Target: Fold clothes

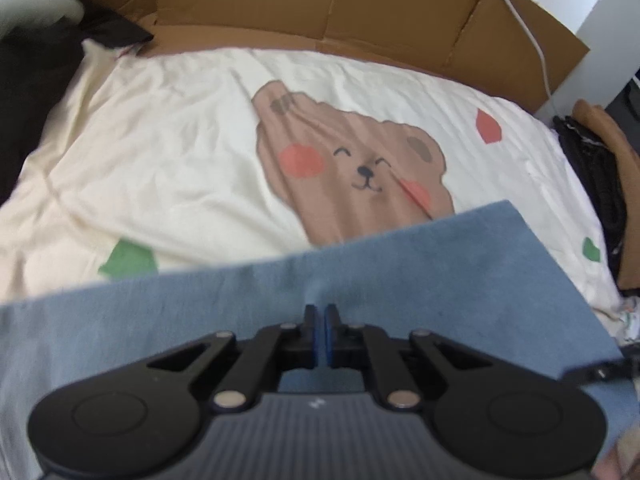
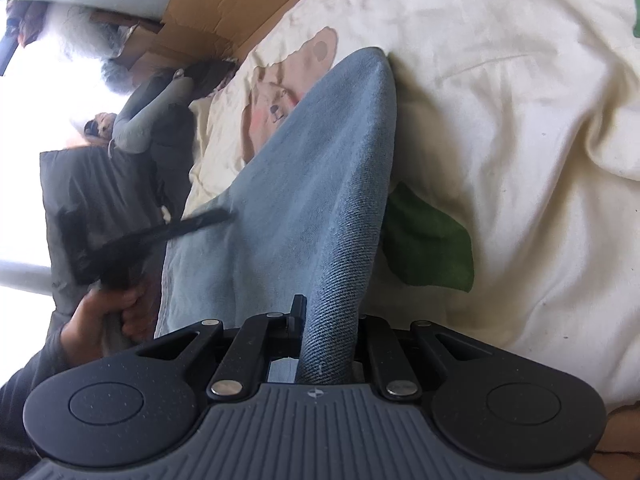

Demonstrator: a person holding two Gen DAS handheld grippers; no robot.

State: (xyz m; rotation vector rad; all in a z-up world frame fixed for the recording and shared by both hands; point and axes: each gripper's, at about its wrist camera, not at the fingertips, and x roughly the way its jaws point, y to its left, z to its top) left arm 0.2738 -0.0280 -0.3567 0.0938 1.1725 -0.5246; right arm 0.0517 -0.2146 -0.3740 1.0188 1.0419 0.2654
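A blue denim garment (image 1: 360, 264) hangs stretched between my two grippers above a cream bedsheet (image 1: 160, 140) printed with a brown bear. My left gripper (image 1: 321, 312) is shut on the garment's near edge, the cloth pinched between its blue pads. In the right wrist view the denim (image 2: 312, 184) runs away from me in a raised fold, and my right gripper (image 2: 326, 312) is shut on a thick bunch of it. The left gripper (image 2: 200, 220) shows there too, held in a hand and clamped on the garment's left edge.
Flattened cardboard (image 1: 320, 0) stands behind the bed. Dark clothes (image 1: 592, 168) are piled at the right edge and a dark garment (image 1: 24, 92) lies at the left. A white cable (image 1: 524, 24) runs over the cardboard. The bear print (image 1: 352, 160) lies mid-sheet.
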